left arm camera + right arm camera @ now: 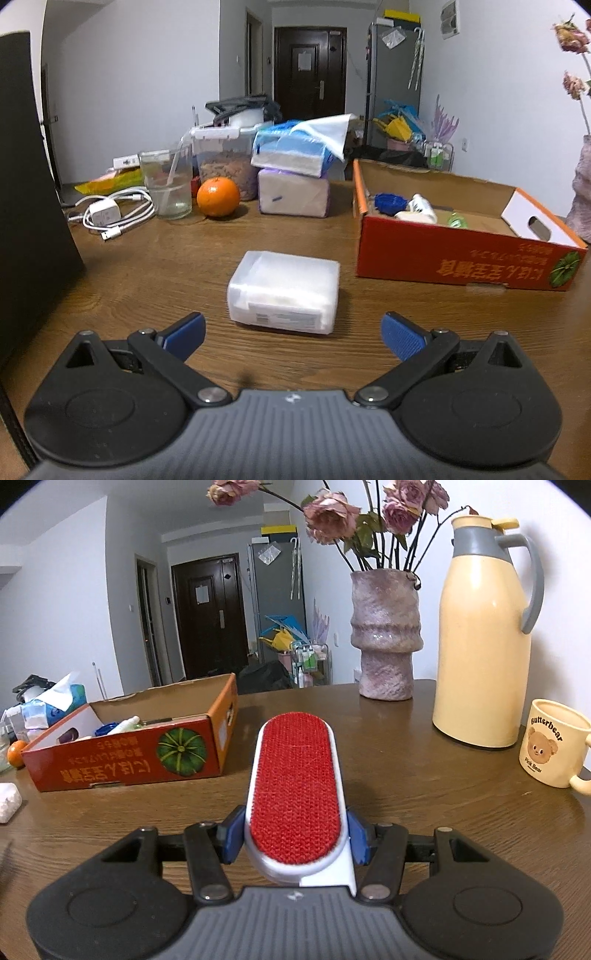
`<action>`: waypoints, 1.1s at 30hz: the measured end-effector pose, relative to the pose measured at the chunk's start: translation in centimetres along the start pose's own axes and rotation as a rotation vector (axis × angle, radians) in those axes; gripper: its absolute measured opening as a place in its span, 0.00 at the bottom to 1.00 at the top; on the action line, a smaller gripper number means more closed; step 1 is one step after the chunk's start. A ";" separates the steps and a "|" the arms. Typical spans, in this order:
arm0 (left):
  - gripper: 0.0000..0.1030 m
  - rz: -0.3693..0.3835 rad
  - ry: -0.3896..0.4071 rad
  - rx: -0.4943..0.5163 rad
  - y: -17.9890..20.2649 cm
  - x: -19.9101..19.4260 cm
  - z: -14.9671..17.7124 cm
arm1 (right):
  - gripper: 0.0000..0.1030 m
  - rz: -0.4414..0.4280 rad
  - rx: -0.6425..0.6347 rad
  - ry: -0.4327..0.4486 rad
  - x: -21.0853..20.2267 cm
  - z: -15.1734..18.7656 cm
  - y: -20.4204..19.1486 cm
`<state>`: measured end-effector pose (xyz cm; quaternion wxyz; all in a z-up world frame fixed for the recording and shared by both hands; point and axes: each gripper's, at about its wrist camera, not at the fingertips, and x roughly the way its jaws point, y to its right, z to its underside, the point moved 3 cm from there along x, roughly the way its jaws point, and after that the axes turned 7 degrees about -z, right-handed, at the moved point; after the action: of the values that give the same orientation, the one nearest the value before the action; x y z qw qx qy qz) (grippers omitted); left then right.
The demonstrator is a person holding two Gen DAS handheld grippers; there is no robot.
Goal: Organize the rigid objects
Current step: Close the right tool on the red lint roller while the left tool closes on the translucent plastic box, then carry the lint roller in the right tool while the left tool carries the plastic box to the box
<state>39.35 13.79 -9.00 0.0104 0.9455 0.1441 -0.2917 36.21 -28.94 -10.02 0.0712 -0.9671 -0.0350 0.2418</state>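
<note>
Red bristle fabric fills the face of the lint brush (295, 794), which the right claw (295, 836) clamps by its white sides near the handle end, the head sticking forward and level above the table (424, 775). The cardboard box (136, 753) sits ahead and to the left with a few small things already in it, so the likely step is carrying the brush across and setting it down inside. To do that well, lift enough for the head to pass over the near orange wall, swing left, and lower the brush flat onto a bare patch of the box floor before letting go (the grip is far back, so the long head could dip or twist if it knocks the rim).

Meanwhile the left claw (293, 336) is spread wide and holds nothing, with a frosted plastic case (284, 291) lying on the table just ahead of its fingertips and lined up between them; the same box (461, 254) stands to its right. Closing on the short sides of the case looks workable.

As for writing, the mug (554, 753) reads "Butterbear" and "Pink Bear" around a cartoon bear. The box carries upside-down yellow Chinese characters beside a green pumpkin picture; I cannot read them. The small label on the case is too blurred.
</note>
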 end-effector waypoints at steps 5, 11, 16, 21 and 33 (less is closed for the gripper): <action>1.00 -0.001 -0.040 0.022 0.0 3.1 -0.5 | 0.53 0.000 -0.007 0.005 0.1 0.3 -1.1; 1.00 0.003 -0.097 0.040 0.3 6.5 -0.9 | 0.53 0.004 -0.010 0.002 0.4 0.5 -2.1; 1.00 0.009 -0.165 0.030 0.0 9.0 -1.0 | 0.53 0.004 -0.009 -0.006 0.8 0.5 -2.6; 1.00 0.012 -0.158 0.032 -0.3 9.6 -1.3 | 0.53 0.007 -0.005 -0.014 1.3 0.6 -2.7; 1.00 -0.035 -0.137 0.001 -0.6 9.4 -1.1 | 0.53 0.012 0.006 -0.019 1.5 0.6 -2.6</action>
<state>47.20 16.96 -13.23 0.0149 0.9207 0.1596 -0.3559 37.12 -26.13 -10.83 0.0724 -0.9647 -0.0293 0.2515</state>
